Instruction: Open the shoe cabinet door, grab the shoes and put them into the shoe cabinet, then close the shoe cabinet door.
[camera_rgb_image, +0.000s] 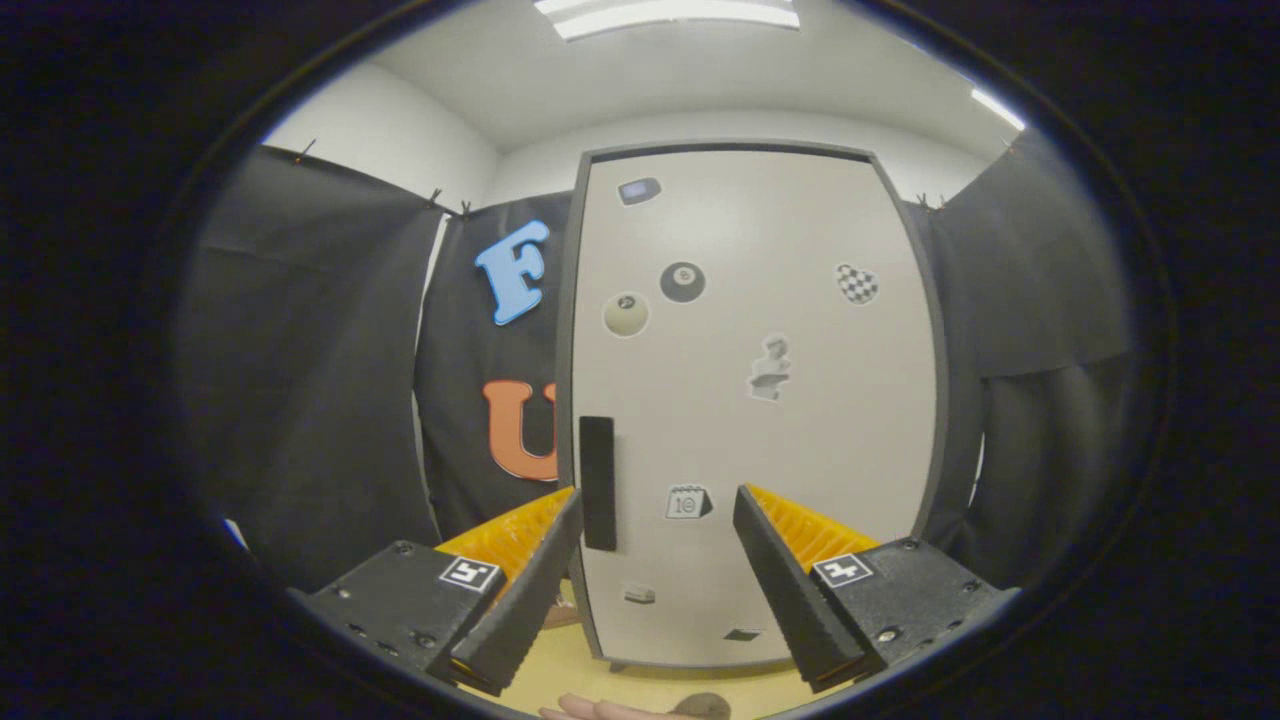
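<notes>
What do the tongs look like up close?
The tongs have two wedge-shaped fingers that taper to a thin edge. Each inner face is ribbed with little ridges. Behind each finger sits a black block with small screws, and each block wears a square black-and-white sticker like a tiny maze. No cables show.

cabinet door (800, 420) is plain off-white w/ a dark grey frame, black handle (597, 483). stickers: black 8-ball (682, 282), cream ball (626, 315), b&w checkered heart (857, 284). counter (610, 685) is light yellowish wood. walls white.
</notes>
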